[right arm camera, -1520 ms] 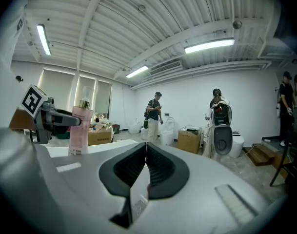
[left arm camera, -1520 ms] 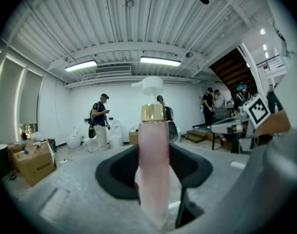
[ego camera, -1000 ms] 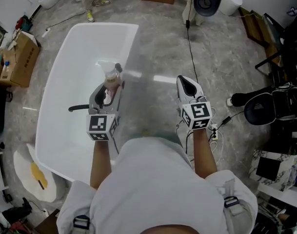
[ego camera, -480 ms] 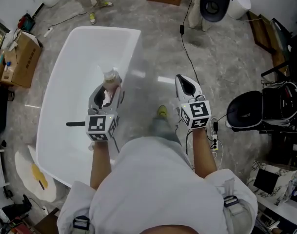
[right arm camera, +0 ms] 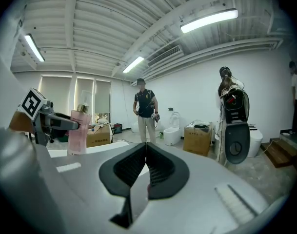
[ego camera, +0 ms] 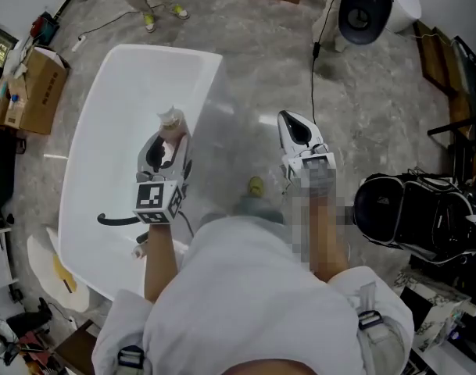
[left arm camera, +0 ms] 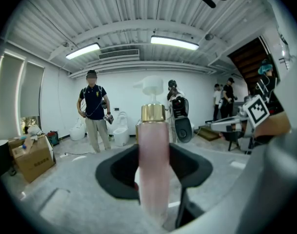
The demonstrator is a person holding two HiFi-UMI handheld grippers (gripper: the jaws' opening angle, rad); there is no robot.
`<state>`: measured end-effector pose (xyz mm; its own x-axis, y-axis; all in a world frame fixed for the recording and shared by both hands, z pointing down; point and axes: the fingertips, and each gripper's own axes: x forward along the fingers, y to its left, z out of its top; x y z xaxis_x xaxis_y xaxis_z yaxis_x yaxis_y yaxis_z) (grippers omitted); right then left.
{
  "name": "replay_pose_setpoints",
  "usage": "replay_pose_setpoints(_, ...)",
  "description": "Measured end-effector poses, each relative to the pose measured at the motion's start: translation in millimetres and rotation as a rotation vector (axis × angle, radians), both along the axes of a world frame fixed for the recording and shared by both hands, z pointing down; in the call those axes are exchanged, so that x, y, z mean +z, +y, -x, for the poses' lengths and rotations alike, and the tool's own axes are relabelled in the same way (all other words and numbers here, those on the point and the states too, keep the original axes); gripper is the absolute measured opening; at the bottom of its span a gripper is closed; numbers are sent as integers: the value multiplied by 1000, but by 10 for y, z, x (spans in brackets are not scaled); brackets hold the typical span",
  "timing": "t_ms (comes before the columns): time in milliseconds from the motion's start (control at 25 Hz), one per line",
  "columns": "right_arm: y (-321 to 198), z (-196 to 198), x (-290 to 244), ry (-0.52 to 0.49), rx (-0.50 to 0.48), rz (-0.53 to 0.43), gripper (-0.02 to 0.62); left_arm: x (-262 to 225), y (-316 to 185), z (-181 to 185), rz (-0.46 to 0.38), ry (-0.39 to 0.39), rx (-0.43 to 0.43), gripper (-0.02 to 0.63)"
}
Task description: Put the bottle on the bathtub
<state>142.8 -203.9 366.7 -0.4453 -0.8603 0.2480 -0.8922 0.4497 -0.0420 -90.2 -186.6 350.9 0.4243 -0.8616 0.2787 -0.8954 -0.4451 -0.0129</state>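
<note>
Your left claw (ego camera: 169,137) is clamped on the pink bottle (left arm camera: 153,167), gripping the body below the gold collar, with the white pump head on top. The bottle stands upright, its long axis vertical, sticking up out of the jaws on the side away from you. In the head view it hangs over the white bathtub (ego camera: 89,131), inside the basin's outline and close to its right-hand wall. The rim on that side lies just to the bottle's right. No view shows whether the base touches anything. The set-down looks like a short shift right and down, base first, and your left hand is the one placed for it. Your right claw (ego camera: 297,131) has its jaws together on nothing, over the floor, well apart from the tub.
</note>
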Motion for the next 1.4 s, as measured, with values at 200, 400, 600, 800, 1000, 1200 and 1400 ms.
replay_pose_setpoints(200, -169, -176, -72, -4, -24, 7, 3, -54, -122, -202, 17, -2, -11, 192)
replay_pose_setpoints(400, -610, -241, 166, -12, -56, 41, 3, 161, -562, -314, 53, -7, -28, 192)
replay_pose_setpoints(600, -964, -51, 321, -9, -78, 70, 3, 305, -949, -175, 72, -4, -32, 193)
replay_pose_setpoints(800, -1330, 122, 505, 7, -78, 103, 3, 521, -1343, -4, 104, -5, -19, 192)
replay_pose_setpoints(1000, -1713, 285, 782, 25, -84, 142, 3, 818, -1781, 116, 130, -7, -1, 192)
replay_pose_setpoints(1200, -1240, 754, 828, 20, -121, 171, 3, 872, -1280, 513, 147, -12, -20, 192)
replay_pose_setpoints(1400, -751, 1194, 477, 12, -150, 182, 3, 547, -822, 875, 154, -16, -39, 192)
